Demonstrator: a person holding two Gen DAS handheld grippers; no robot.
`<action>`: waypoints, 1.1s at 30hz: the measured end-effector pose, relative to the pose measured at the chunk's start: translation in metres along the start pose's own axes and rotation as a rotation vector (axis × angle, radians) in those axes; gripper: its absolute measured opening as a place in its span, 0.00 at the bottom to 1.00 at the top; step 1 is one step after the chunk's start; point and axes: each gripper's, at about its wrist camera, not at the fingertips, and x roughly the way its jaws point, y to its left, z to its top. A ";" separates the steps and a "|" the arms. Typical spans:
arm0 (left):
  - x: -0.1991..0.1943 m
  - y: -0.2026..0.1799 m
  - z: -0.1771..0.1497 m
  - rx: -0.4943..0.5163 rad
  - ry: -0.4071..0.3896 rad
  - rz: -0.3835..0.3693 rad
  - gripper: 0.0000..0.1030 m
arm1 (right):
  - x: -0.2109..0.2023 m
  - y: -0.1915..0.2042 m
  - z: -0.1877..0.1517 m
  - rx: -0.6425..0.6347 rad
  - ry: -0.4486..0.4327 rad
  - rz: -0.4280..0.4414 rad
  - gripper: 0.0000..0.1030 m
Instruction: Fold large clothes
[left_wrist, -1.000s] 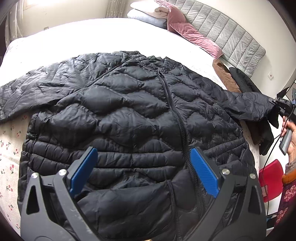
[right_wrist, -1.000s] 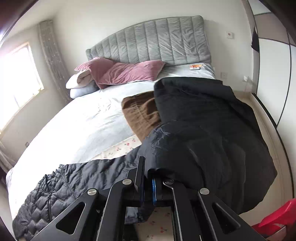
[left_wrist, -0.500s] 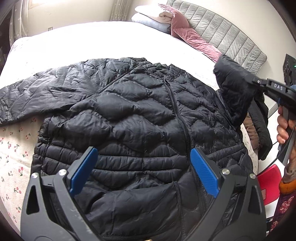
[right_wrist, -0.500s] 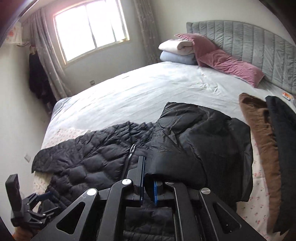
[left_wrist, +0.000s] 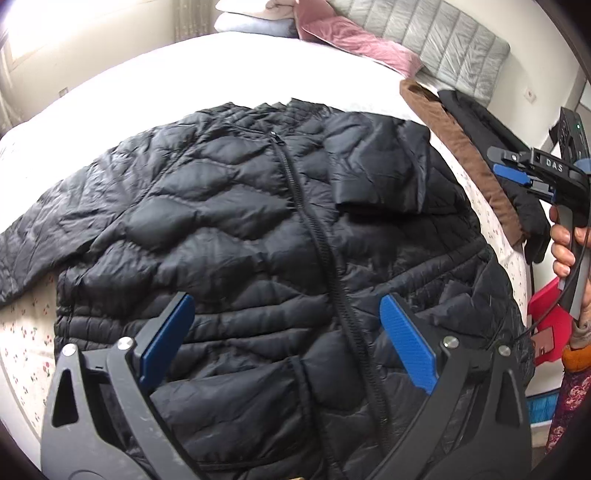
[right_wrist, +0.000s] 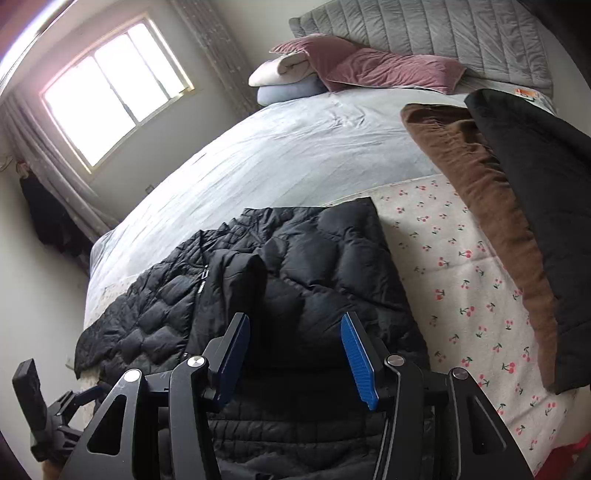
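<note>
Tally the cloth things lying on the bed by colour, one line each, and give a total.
Black: 2, the puffer jacket and the black garment at the bed's edge
Brown: 1, the brown garment
Pink: 1, the pink pillow
Cream: 1, the cream bedding
Pale blue: 1, the blue pillow
Total: 6

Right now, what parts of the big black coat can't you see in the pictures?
- Black puffer jacket: its bottom hem, left wrist view, hidden behind the open left gripper.
- Its spread sleeve: the cuff runs off that picture's left edge.
- Folded-over sleeve: right wrist view, too dark for detail; nothing between the opening right gripper jaws.
</note>
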 end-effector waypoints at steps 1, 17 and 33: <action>0.004 -0.014 0.009 0.036 0.014 0.004 0.97 | 0.003 -0.013 0.001 0.039 -0.006 -0.006 0.49; 0.107 -0.123 0.089 0.093 0.006 -0.064 0.09 | 0.037 -0.048 -0.028 0.156 -0.092 0.055 0.35; 0.049 0.090 0.061 -0.302 -0.134 -0.110 0.62 | 0.038 -0.067 -0.030 0.173 -0.066 -0.016 0.57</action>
